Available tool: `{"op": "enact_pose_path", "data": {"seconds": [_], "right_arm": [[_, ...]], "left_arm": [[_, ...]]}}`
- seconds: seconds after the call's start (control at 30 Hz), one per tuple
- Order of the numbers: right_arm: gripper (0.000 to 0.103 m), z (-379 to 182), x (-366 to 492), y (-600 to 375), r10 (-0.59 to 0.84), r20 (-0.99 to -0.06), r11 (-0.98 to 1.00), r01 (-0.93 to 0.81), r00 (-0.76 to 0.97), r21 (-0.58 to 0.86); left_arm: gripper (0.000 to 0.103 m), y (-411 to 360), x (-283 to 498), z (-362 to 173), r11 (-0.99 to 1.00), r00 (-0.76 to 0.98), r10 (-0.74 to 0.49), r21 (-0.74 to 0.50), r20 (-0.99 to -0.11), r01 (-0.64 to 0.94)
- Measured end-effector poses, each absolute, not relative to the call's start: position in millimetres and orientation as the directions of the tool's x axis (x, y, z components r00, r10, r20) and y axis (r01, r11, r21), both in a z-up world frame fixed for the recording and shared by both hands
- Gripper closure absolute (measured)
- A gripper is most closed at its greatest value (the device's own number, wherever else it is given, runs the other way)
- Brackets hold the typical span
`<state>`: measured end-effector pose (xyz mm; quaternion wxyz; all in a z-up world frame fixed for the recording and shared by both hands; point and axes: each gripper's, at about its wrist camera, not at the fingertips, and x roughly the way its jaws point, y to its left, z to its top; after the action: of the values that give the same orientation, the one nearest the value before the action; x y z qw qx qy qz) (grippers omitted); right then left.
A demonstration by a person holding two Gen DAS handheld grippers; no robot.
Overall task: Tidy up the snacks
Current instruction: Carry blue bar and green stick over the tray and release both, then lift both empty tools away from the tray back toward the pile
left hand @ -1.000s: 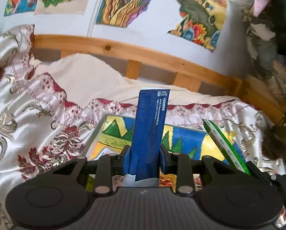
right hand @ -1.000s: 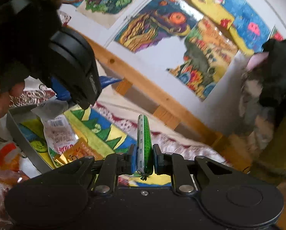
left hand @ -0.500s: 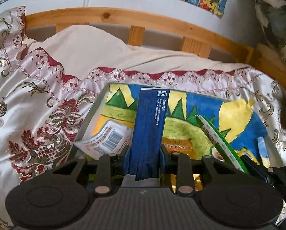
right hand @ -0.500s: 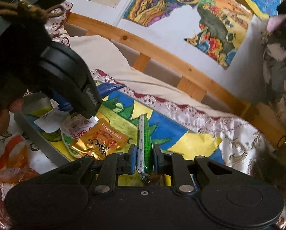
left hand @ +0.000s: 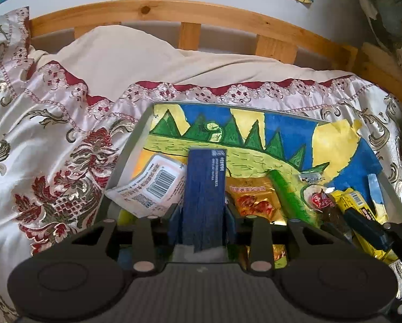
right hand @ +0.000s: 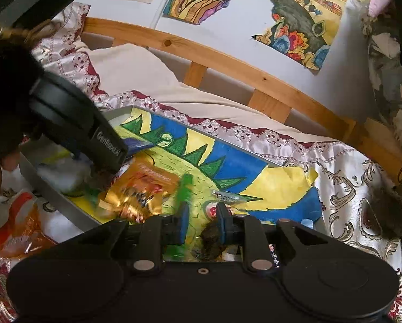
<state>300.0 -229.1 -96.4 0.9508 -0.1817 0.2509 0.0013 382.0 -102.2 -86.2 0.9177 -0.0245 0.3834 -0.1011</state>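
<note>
The left gripper [right hand: 104,158], seen from the right wrist camera, is showing white letters "GenRobot.AI" on its black side. The blue packet [left hand: 203,196] is carrying small white print near its top edge, too small for reading. The white pouch [left hand: 150,185] is showing a barcode with tiny, unreadable text around it. The gold packet [left hand: 252,199] is wearing red characters, blurred.

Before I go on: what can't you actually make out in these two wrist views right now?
- Green packet: motion-blurred in the right wrist view; whether the right gripper touches it is unclear.
- Blue packet: its lower end is hidden behind the left gripper body; pad contact is unclear.
- Tray: near edge cut off by the gripper in both views.
- Gold packet: print blurred.
</note>
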Motion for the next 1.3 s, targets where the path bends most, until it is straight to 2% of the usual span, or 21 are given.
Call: {"op": "enact_pose_path", "data": {"seconds": [0.1, 0.23, 0.33, 0.47, 0.57, 0.7, 0.83, 0.97, 1.3], "right_arm": [[0.079, -90.6, 297.7, -231.9, -0.084, -0.469, 0.943, -0.082, 0.879, -0.323], [0.065, -78.6, 291.6, -237.9, -0.085, -0.445, 0.956, -0.054, 0.891, -0.29], [0.055, -63.8, 283.6, -245.6, -0.083, -0.421, 0.969, -0.027, 0.903, -0.247], [0.033, -39.6, 265.7, -257.5, -0.08, -0.369, 0.982, 0.01, 0.926, -0.189], [0.023, -20.5, 249.1, -266.2, -0.079, -0.326, 0.989, 0.032, 0.942, -0.147], [0.018, 2.9, 225.2, -275.1, -0.075, -0.276, 0.993, 0.046, 0.958, -0.109], [0.007, 21.8, 196.1, -281.9, -0.059, -0.228, 0.997, 0.047, 0.972, -0.059], [0.002, 35.1, 166.1, -281.1, -0.043, -0.19, 0.998, 0.035, 0.981, -0.044], [0.001, 42.2, 100.3, -276.2, -0.033, -0.186, 0.999, 0.029, 0.982, -0.023]], "left_arm": [[0.056, -100.4, 378.3, -81.3, 0.979, 0.698, -0.203, -0.124, -0.687, 0.163], [0.046, -93.2, 369.7, -67.5, 0.977, 0.725, -0.214, -0.155, -0.655, 0.148], [0.034, -84.5, 358.3, -51.4, 0.975, 0.757, -0.213, -0.184, -0.617, 0.125], [0.02, -75.8, 338.1, -26.8, 0.972, 0.802, -0.209, -0.206, -0.559, 0.11], [0.013, -72.1, 318.6, -7.4, 0.974, 0.835, -0.196, -0.2, -0.514, 0.106], [0.004, -71.4, 290.7, 15.2, 0.983, 0.875, -0.167, -0.141, -0.454, 0.115], [0.001, -70.2, 262.4, 32.9, 0.984, 0.904, -0.168, -0.117, -0.393, 0.132], [0.001, -66.5, 230.2, 42.4, 0.982, 0.918, -0.185, -0.11, -0.35, 0.156], [0.001, -48.0, 160.6, 46.3, 0.985, 0.938, -0.162, -0.106, -0.305, 0.135]]}}
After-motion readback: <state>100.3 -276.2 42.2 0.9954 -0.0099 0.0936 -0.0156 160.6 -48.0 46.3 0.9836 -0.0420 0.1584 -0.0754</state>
